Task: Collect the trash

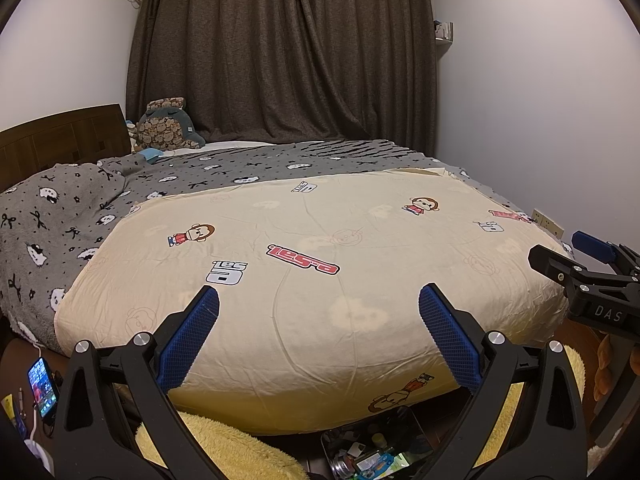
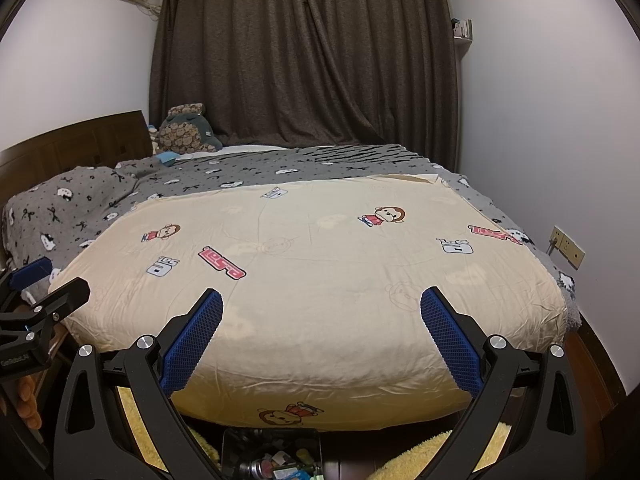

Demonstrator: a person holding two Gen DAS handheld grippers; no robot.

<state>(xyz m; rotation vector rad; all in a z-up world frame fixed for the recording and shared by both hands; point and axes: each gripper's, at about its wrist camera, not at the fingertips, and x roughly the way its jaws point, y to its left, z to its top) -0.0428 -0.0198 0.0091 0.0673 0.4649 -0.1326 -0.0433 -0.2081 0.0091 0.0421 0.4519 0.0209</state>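
A dark trash bin (image 1: 372, 446) holding several pieces of packaging and wrappers sits on the floor at the foot of the bed, below my grippers; it also shows in the right wrist view (image 2: 272, 458). My left gripper (image 1: 318, 304) is open and empty, held above the bed's near edge. My right gripper (image 2: 322, 306) is open and empty too, held beside the left one; it shows at the right edge of the left wrist view (image 1: 592, 258). No loose trash shows on the cream quilt (image 1: 320, 240).
A bed with a grey patterned blanket (image 1: 80, 208) and a plush toy (image 1: 168, 126) fills the room. Dark curtains (image 1: 280, 48) hang behind. A lit phone (image 1: 42, 386) lies lower left. Yellow fluffy fabric (image 1: 224, 440) lies by the bin. A wall socket (image 2: 568, 246) is at right.
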